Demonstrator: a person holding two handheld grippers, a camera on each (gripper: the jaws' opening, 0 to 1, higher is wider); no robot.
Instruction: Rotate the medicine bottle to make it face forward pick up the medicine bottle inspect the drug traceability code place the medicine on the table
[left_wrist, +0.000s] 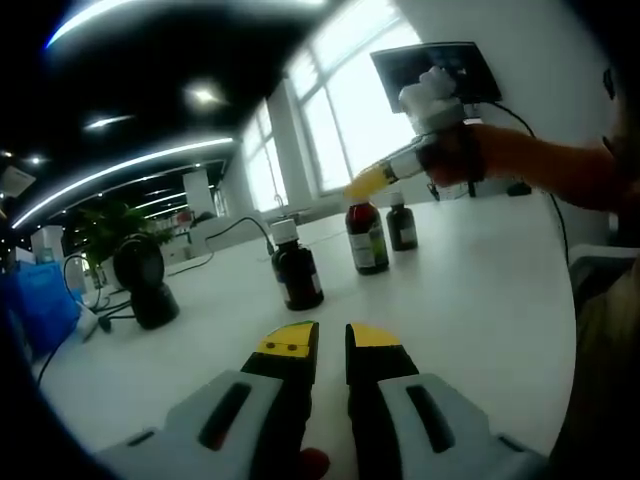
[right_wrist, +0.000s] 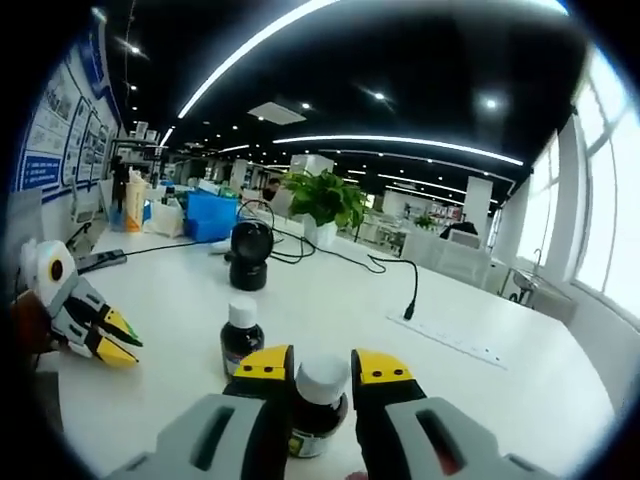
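Observation:
Three dark brown medicine bottles stand in a row on the white table (left_wrist: 470, 300). The nearest (left_wrist: 297, 265) has a white cap, the middle one (left_wrist: 367, 238) a pale label, and the last (left_wrist: 401, 222) stands behind it. My right gripper (left_wrist: 365, 185) reaches in from the right, held by a hand, its yellow tips at the middle bottle's top. In the right gripper view its jaws (right_wrist: 322, 365) are shut on a white-capped bottle (right_wrist: 320, 400), which stands upright. Another bottle (right_wrist: 241, 340) stands just to its left. My left gripper (left_wrist: 331, 338) hovers low over the table, shut and holding nothing, and appears as (right_wrist: 118, 338).
A black round scanner on a stand (left_wrist: 140, 280) (right_wrist: 249, 255) sits with cables behind the bottles. A blue bag (left_wrist: 40, 305) lies at the table's edge. A cable and power strip (right_wrist: 440, 335) run across the table, with a potted plant (right_wrist: 325, 200) beyond.

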